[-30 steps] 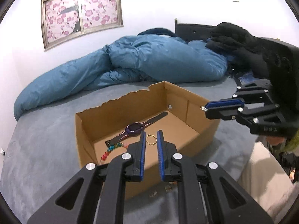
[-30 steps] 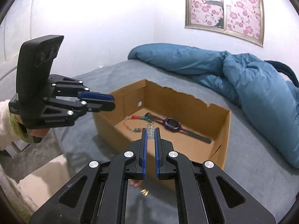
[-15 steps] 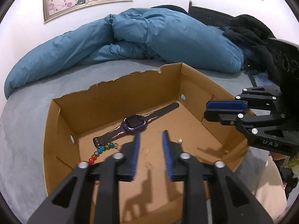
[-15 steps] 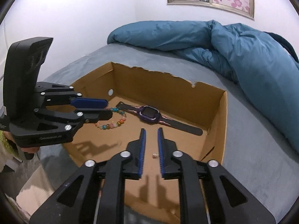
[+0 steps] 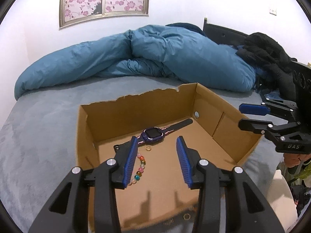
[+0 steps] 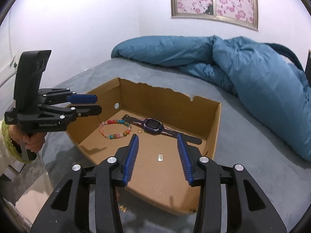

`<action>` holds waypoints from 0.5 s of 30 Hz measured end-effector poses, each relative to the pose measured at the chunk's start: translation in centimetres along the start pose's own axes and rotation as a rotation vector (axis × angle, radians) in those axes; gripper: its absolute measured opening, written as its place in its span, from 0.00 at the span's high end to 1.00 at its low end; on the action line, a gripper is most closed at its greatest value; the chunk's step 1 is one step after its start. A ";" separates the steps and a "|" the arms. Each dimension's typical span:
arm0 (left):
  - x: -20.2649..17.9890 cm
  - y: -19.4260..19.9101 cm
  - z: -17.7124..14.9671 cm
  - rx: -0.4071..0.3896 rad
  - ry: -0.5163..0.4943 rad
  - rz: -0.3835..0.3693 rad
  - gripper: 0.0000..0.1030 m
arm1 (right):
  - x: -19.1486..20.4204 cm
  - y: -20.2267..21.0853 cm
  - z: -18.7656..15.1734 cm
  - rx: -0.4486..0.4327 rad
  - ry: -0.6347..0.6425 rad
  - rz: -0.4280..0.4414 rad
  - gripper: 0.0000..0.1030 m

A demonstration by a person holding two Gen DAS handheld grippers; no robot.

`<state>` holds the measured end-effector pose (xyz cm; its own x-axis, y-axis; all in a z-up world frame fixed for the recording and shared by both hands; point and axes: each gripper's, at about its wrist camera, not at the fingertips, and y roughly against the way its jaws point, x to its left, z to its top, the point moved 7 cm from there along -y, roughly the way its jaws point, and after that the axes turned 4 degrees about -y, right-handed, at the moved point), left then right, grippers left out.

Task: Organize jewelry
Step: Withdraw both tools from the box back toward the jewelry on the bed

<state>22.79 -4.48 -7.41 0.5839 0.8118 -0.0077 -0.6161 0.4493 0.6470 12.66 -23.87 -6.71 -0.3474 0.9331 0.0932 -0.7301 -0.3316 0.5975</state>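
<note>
Both hand-held grippers point(image 5: 155, 155) point(image 6: 157, 155) just opening, empty — gold ring point(image 6: 139, 130) at twelve o'clock: tiny, light, slippery; pinch across band.

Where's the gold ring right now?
In both wrist views the gold ring lies on the cardboard box floor, between the purple watch and beaded bracelet.

Gold ring point(image 5: 148, 148) lies beside watch point(image 5: 153, 134) in box point(image 5: 140, 104).
</note>
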 end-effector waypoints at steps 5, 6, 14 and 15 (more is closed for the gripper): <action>-0.3 2.9 -1.1 -0.021 -0.014 0.013 0.61 | 1.2 2.1 -0.7 -0.019 0.034 0.007 0.57; -0.3 3.3 -1.3 -0.023 -0.015 0.015 0.61 | 1.3 2.3 -0.7 -0.020 0.035 0.009 0.57; -1.7 6.6 -3.8 -0.022 -0.032 -0.002 0.61 | 3.3 4.5 -2.5 -0.018 0.058 0.036 0.57; -2.0 6.9 -4.1 -0.021 -0.035 -0.008 0.61 | 3.6 4.8 -2.8 -0.014 0.063 0.042 0.57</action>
<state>15.23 -1.48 -6.03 0.6067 0.7948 0.0136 -0.6221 0.4640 0.6306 6.22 -22.46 -5.76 -0.4137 0.9079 0.0670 -0.7222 -0.3721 0.5831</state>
